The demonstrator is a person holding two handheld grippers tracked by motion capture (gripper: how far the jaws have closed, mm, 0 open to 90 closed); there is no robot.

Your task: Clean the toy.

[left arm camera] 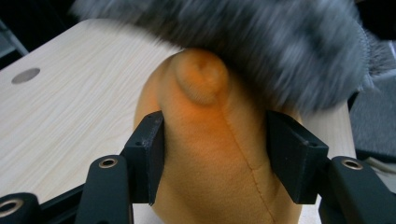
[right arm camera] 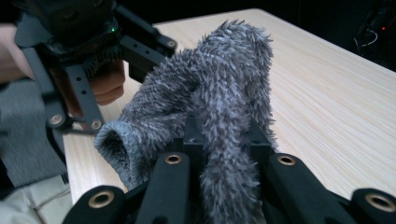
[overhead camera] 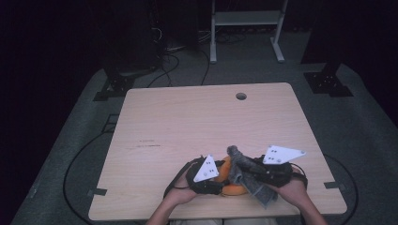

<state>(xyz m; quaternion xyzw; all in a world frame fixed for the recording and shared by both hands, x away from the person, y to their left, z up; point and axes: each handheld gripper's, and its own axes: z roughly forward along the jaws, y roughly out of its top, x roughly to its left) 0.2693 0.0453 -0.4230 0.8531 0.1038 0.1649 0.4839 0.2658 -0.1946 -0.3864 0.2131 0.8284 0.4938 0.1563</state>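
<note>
One pale wooden table (overhead camera: 187, 122) bears one orange plush toy (left arm camera: 215, 154) near its front edge. One fuzzy grey fabric cover (right arm camera: 210, 93) drapes over the toy. Two grippers: the left gripper (left arm camera: 215, 156) clamps the toy, the right gripper (right arm camera: 224, 140) pinches the cover.

A dim lab or recording room: a bare wooden desk (overhead camera: 197, 126) on grey carpet (overhead camera: 361, 131), loose cables (overhead camera: 173, 61) and a white metal stand (overhead camera: 246, 28) behind.
</note>
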